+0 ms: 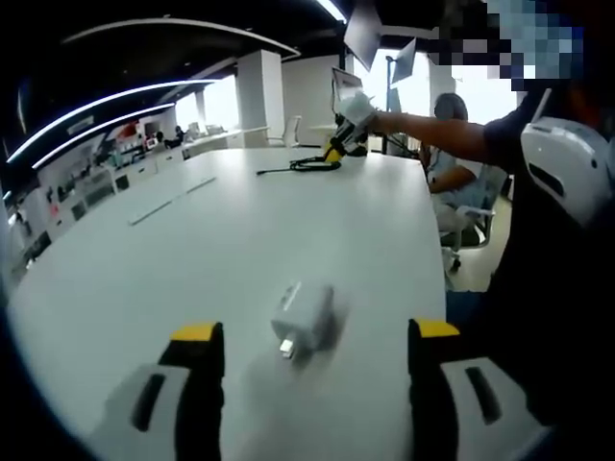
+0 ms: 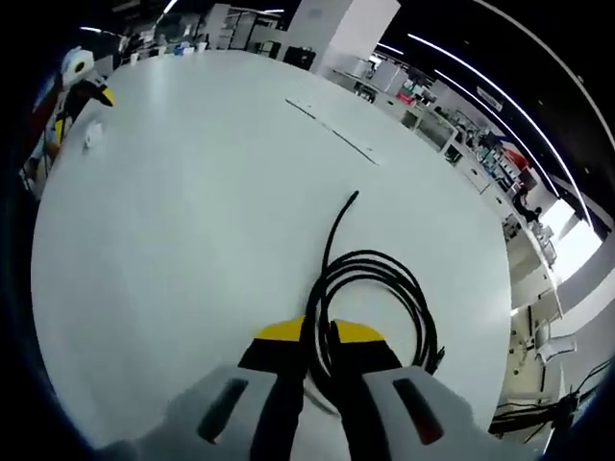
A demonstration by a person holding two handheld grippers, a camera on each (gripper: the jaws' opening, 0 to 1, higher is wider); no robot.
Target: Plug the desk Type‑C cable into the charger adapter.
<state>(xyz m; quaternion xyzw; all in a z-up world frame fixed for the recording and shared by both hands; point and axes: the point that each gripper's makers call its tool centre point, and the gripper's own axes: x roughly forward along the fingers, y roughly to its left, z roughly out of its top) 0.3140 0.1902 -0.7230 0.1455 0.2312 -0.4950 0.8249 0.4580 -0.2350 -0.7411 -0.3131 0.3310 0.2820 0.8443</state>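
Observation:
A white charger adapter (image 1: 303,320) lies on the white table (image 1: 240,240), its metal prongs pointing toward me. My left gripper (image 1: 315,338) stands open, its yellow-tipped jaws on either side of the adapter and a little short of it. Far across the table my right gripper (image 1: 348,133) is held out on a person's arm over the black coiled cable (image 1: 312,165). In the right gripper view, the right gripper (image 2: 322,334) is shut on strands of the coiled Type-C cable (image 2: 389,283), and one cable end (image 2: 354,197) trails away. The adapter (image 2: 93,137) and left gripper (image 2: 82,88) show at the far top left.
Long flat cover strips (image 1: 159,206) are set into the table top (image 2: 332,130). A seated person (image 1: 452,173) and a chair (image 1: 471,226) are at the table's right edge. Desks and shelves line the room behind.

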